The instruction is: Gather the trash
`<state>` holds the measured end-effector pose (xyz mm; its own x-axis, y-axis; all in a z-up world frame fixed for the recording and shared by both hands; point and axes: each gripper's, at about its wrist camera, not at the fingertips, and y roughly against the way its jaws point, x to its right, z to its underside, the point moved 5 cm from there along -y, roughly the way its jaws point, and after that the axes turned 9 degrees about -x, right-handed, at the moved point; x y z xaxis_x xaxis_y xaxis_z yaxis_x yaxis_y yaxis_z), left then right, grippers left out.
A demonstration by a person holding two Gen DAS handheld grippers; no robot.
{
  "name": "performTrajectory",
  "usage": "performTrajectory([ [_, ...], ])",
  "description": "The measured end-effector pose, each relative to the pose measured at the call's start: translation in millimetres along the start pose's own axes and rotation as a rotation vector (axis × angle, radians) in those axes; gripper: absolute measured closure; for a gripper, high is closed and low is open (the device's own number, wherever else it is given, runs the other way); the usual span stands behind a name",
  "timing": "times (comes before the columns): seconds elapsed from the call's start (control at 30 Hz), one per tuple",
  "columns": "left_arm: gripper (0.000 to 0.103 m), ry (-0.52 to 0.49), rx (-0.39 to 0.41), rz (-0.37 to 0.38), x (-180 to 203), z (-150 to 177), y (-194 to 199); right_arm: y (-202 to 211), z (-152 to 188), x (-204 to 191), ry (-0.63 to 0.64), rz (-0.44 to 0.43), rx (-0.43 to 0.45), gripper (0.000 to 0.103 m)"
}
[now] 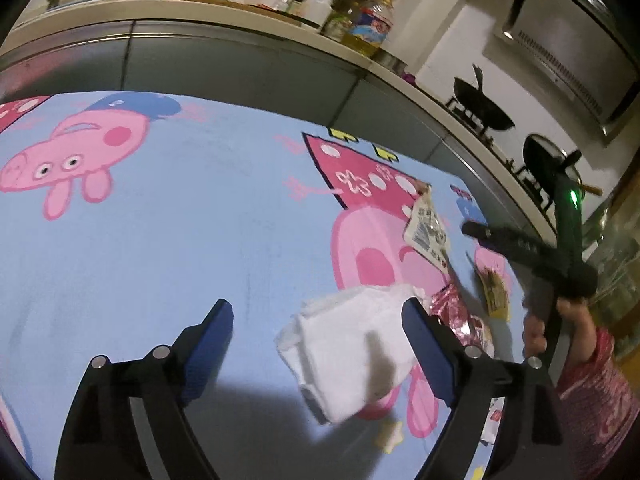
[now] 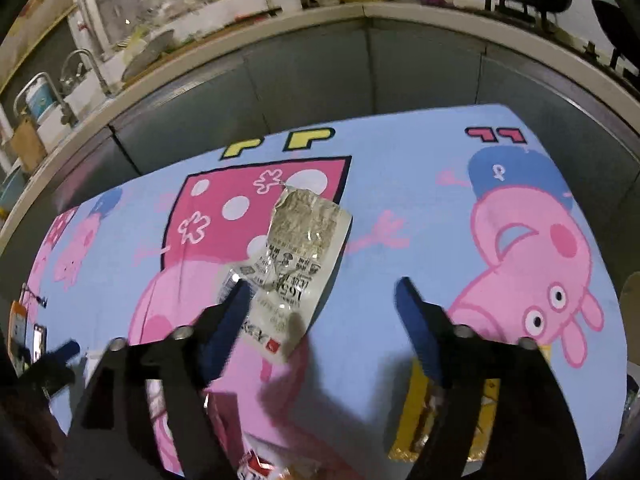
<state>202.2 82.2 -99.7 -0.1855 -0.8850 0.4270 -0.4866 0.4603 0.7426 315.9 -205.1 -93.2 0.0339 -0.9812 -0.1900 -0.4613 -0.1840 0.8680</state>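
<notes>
A crumpled white tissue (image 1: pixel 352 348) lies on the cartoon-pig tablecloth (image 1: pixel 180 248), just inside the right finger of my open, empty left gripper (image 1: pixel 316 312). A clear printed plastic wrapper (image 2: pixel 296 264) lies on the cloth (image 2: pixel 400 208) between the fingers of my open right gripper (image 2: pixel 324 292), close to its left finger; it also shows in the left wrist view (image 1: pixel 428 228). A pink foil wrapper (image 1: pixel 460 312) and a yellow wrapper (image 1: pixel 494 288) lie near the right gripper (image 1: pixel 480 236). The yellow wrapper (image 2: pixel 416 412) sits under my right finger.
Grey cabinets (image 1: pixel 240 68) and a kitchen counter with bottles (image 1: pixel 360 20) run behind the table. A stove with a black wok (image 1: pixel 480 108) stands at the right. A sink with taps (image 2: pixel 76 76) is at the left. More packaging (image 2: pixel 256 468) lies at the near edge.
</notes>
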Motion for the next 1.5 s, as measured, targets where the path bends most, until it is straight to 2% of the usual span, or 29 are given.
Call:
performTrajectory([
  [0.1,0.017,-0.027,-0.019,0.007,8.8,8.7,-5.5,-16.6,-6.2,-6.8,-0.003,0.019,-0.03,0.024],
  [0.23,0.017,-0.056,-0.033,0.0,15.7,19.1,-6.7,-41.7,-8.5,-21.3,0.004,0.029,-0.079,0.019],
  [0.27,0.019,-0.069,-0.035,-0.012,17.3,22.8,-7.5,-44.5,-9.6,-26.0,0.021,0.047,-0.061,0.022],
  [0.37,0.06,-0.125,-0.032,-0.078,21.3,29.8,-8.9,-47.6,-12.4,-40.9,0.071,0.067,-0.044,0.033],
  [0.43,0.096,-0.143,-0.045,-0.095,20.0,33.7,-10.0,-44.2,-13.6,-46.3,0.087,0.067,-0.027,0.055],
  [0.47,0.099,-0.13,-0.06,-0.073,18.1,34.8,-10.1,-41.7,-14.2,-48.5,0.094,0.053,-0.025,0.064],
  [0.5,0.1,-0.099,-0.067,-0.037,13.8,35.1,-8.3,-40.5,-14.3,-49.2,0.099,0.042,-0.028,0.067],
  [0.53,0.1,-0.08,-0.069,-0.02,10.6,35.1,-7.5,-39.6,-14.1,-50.5,0.108,0.034,-0.03,0.082],
  [0.6,0.1,-0.036,-0.071,0.009,4.0,34.7,-4.9,-39.2,-11.4,-52.5,0.13,0.034,-0.04,0.088],
  [0.87,0.1,0.038,-0.025,0.089,0.9,24.3,20.9,-23.9,-2.7,-52.9,0.145,-0.042,-0.03,0.096],
  [1.0,0.1,0.051,0.003,0.125,3.8,13.8,33.3,-9.9,-0.7,-52.3,0.148,-0.098,-0.018,0.101],
  [1.17,0.1,0.036,0.013,0.15,16.3,4.9,40.0,22.4,14.7,-48.1,0.141,-0.174,0.03,0.101],
  [1.37,0.1,-0.042,0.004,0.18,59.2,-4.7,37.4,65.4,51.4,-17.5,0.092,-0.222,0.108,0.101],
  [1.5,0.1,-0.129,-0.041,0.2,111.4,-13.5,17.5,77.1,78.8,25.0,0.05,-0.175,0.128,0.101],
])
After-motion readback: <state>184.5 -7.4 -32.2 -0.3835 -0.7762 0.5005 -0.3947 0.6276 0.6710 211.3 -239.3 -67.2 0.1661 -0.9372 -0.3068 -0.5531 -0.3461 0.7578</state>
